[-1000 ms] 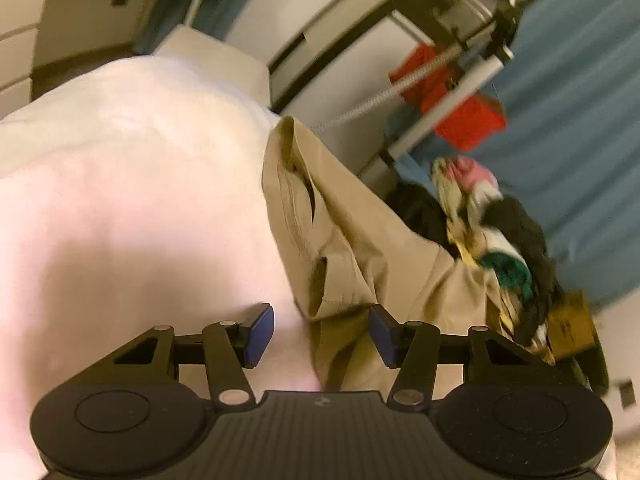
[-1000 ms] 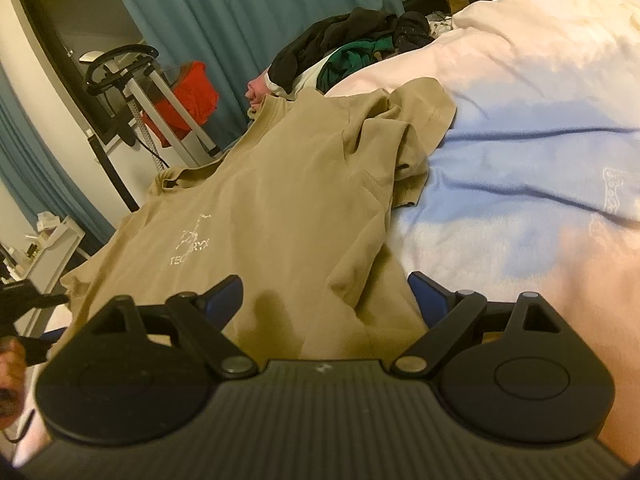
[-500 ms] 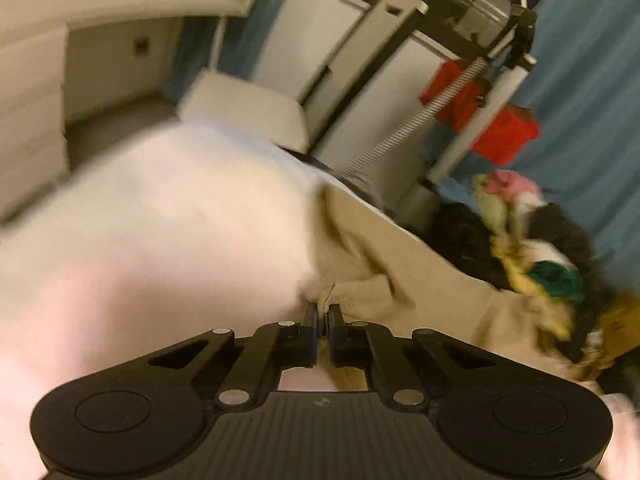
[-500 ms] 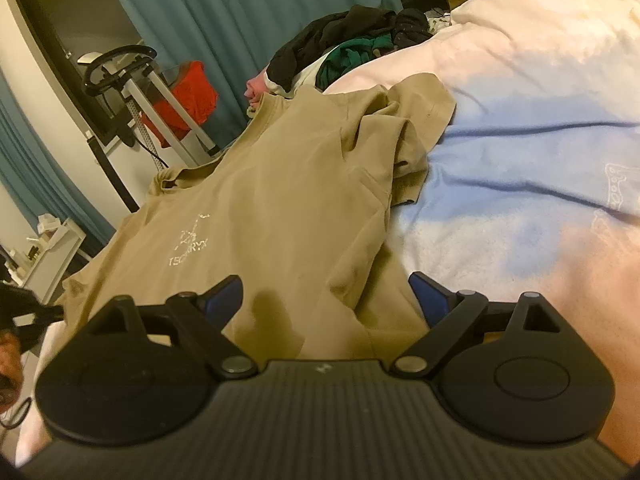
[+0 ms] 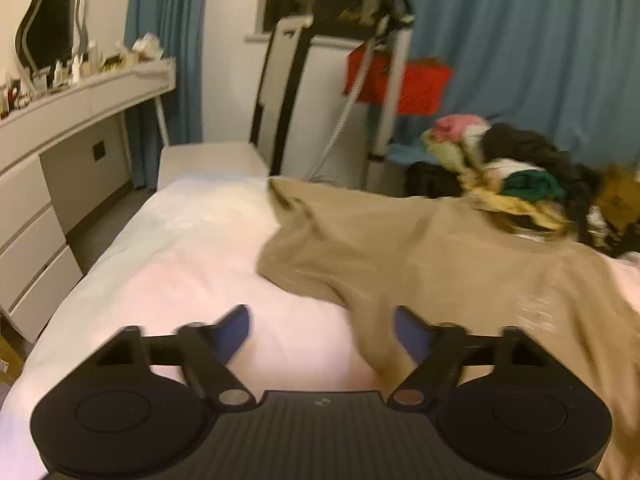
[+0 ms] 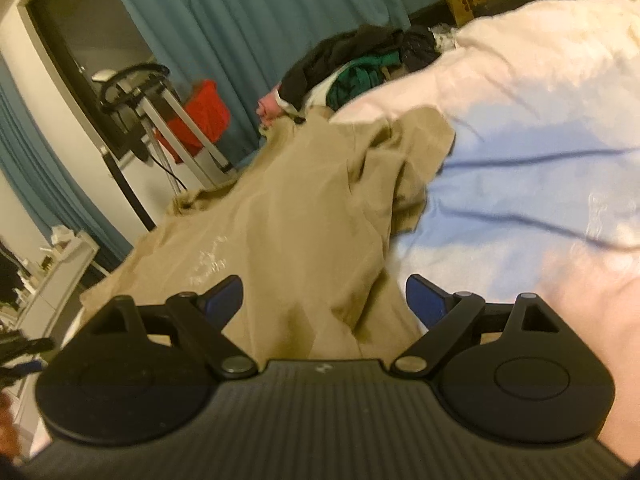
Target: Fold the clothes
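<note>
A tan T-shirt [image 5: 420, 256] with a small white chest logo lies spread on the pale pink bed cover [image 5: 180, 272]. It also shows in the right wrist view [image 6: 296, 240], with one sleeve bunched at its far right. My left gripper [image 5: 322, 330] is open and empty, low over the bed at the shirt's near left edge; a strip of tan cloth lies by its right finger. My right gripper [image 6: 324, 294] is open, low over the shirt's near edge, with cloth between the fingers.
A pile of mixed clothes [image 5: 516, 176] lies at the bed's far right side, also in the right wrist view [image 6: 352, 68]. A white dresser [image 5: 60, 140] stands left of the bed. A stand with a red bag [image 5: 400, 80] and blue curtains are behind.
My left gripper shut on the shirt's edge half a second ago, pulled it, and has now opened and let it go. The shirt's left side lies flatter. My right gripper stayed open and barely moved.
</note>
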The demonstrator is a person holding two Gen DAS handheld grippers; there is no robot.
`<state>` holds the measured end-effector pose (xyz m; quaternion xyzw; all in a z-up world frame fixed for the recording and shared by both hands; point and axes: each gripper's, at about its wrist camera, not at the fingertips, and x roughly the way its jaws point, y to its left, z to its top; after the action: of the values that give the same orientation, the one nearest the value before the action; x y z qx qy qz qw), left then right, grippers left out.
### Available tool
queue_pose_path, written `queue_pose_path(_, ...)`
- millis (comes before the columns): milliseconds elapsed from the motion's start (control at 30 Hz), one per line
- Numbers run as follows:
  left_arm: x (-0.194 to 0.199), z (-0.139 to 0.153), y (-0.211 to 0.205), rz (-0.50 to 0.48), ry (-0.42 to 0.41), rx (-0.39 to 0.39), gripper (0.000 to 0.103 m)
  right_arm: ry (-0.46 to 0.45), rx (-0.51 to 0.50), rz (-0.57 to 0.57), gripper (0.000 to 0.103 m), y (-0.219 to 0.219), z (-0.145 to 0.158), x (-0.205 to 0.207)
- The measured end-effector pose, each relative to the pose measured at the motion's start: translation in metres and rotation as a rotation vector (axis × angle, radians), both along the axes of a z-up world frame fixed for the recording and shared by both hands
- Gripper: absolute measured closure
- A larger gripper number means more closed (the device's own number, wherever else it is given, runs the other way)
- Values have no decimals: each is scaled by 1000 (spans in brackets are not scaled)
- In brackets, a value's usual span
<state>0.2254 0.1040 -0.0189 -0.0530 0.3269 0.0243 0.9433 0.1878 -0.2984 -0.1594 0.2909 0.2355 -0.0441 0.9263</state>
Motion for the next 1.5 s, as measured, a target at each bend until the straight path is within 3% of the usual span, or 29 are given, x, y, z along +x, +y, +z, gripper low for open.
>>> queue_pose_path(267,-99,25,-64,-137,-19,-14,16,-59,-56,-84,13,-36,25,5)
queue_pose_path(333,-110,26,-72,-150,-37,-58,14,-54,-27,-91,15,-55,22,20)
queue_pose_path(367,-116,25,-75,-154,-49,-87,12,-38,0,-104,27,-65,17,28)
queue_pose_path(400,-117,22,-77,-158,-52,-99,12,-16,35,-124,29,-75,12,37)
queue_pose_path(467,-117,16,-81,-168,-57,-120,12,8,101,-150,29,-93,1,57)
queue_pose_path(567,-111,3,-88,-185,-44,-131,12,44,108,-163,30,-110,-16,90)
queue_pose_path(667,-98,-11,-95,-198,-14,-140,12,43,106,-139,45,-112,-31,120)
queue_pose_path(767,-84,-20,-99,-204,8,-152,12,54,91,-92,95,-112,-36,140)
queue_pose_path(833,-75,-24,-101,-206,18,-162,12,41,32,-81,96,-108,-23,144)
queue_pose_path(933,-69,-29,-103,-220,21,-171,12,-3,-147,-94,97,-109,16,149)
queue_pose_path(1133,-67,-43,-108,-285,48,-123,12,46,-484,-149,97,-123,65,185)
queue_pose_path(1333,-73,-42,-111,-318,7,-56,12,86,-566,-106,88,-108,62,175)
queue_pose_path(1367,-74,-41,-111,-320,-2,-52,12,92,-579,-99,66,-105,62,173)
queue_pose_path(1400,-75,-41,-111,-321,-11,-48,12,89,-582,-88,37,-101,64,166)
queue_pose_path(1467,-77,-40,-110,-326,-24,-43,12,58,-565,-53,14,-87,70,138)
queue_pose_path(1500,-78,-40,-109,-329,-18,-52,12,44,-553,-34,14,-82,73,122)
